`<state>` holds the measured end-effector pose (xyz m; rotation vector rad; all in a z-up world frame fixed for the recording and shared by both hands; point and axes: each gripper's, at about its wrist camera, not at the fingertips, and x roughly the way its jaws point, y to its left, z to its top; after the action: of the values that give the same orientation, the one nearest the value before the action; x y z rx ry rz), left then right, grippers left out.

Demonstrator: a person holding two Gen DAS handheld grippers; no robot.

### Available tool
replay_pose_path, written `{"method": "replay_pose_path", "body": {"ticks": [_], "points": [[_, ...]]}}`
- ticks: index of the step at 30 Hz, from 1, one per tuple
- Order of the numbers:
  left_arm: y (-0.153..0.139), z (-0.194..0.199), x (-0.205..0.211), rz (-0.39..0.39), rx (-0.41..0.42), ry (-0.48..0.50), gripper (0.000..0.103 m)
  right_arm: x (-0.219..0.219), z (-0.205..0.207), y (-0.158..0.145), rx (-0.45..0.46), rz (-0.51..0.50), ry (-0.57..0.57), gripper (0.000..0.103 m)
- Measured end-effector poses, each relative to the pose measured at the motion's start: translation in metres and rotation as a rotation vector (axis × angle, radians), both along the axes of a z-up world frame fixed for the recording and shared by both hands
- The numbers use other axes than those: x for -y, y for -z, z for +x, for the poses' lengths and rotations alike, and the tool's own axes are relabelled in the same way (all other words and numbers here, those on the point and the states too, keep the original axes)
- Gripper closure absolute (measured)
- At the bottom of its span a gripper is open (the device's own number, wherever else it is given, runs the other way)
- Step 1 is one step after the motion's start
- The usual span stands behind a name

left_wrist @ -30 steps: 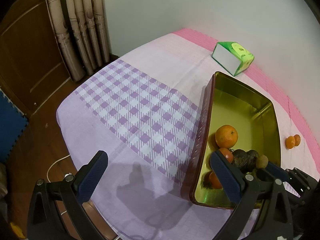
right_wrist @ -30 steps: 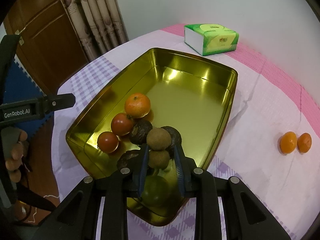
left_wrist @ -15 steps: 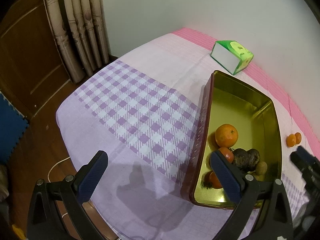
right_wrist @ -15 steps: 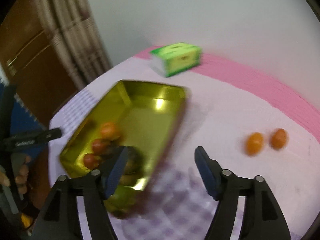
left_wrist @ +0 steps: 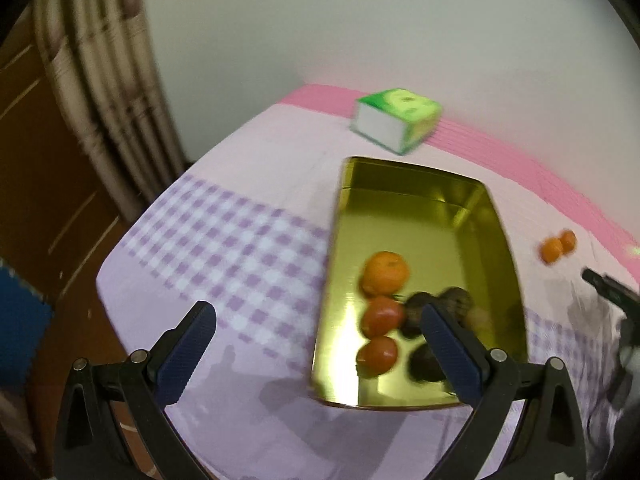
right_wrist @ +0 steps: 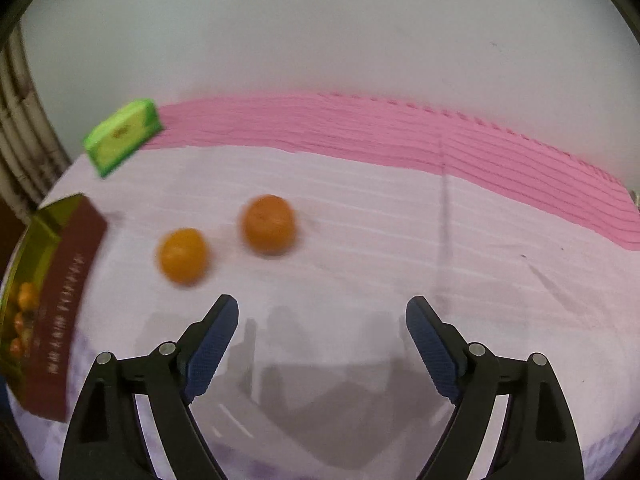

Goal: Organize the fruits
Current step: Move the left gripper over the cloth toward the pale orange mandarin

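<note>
While the right gripper [right_wrist: 322,332] hung wide open and empty, two small oranges [right_wrist: 183,255] lay at its 11 o'clock, outside the gold tin [left_wrist: 420,216]; likely light, firm, roll-prone, best pinched across the middle; left gripper [left_wrist: 316,344] likewise gaped empty.

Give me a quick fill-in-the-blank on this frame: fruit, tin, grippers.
1. The number of oranges lying on the cloth outside the gold tin is ____.
2. The right gripper has its jaws ____ and holds nothing.
3. The tissue box near the wall is ____ in colour.
4. The left gripper is open and holds ____.

Missing words: two; open; green; nothing
</note>
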<state>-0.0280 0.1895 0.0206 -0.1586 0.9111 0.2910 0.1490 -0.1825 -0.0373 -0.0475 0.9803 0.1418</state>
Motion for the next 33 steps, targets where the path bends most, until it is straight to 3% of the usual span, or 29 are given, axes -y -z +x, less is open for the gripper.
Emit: {"method": "replay_pose_path", "body": {"ticks": [7, 17, 33], "points": [[-0.005, 0.019, 0.044, 0.014, -0.008, 0.116, 0.001, 0.020, 0.012, 0.017, -0.016, -0.031, -0.037, 0.017], [-0.006, 0.052, 0.108, 0.039, -0.025, 0.250, 0.001, 0.022, 0.016, 0.024, -0.002, -0.040, -0.095, 0.000], [0.005, 0.108, 0.192, 0.031, -0.059, 0.420, 0.001, 0.022, 0.014, 0.025, 0.009, -0.039, -0.098, 0.000]]}}
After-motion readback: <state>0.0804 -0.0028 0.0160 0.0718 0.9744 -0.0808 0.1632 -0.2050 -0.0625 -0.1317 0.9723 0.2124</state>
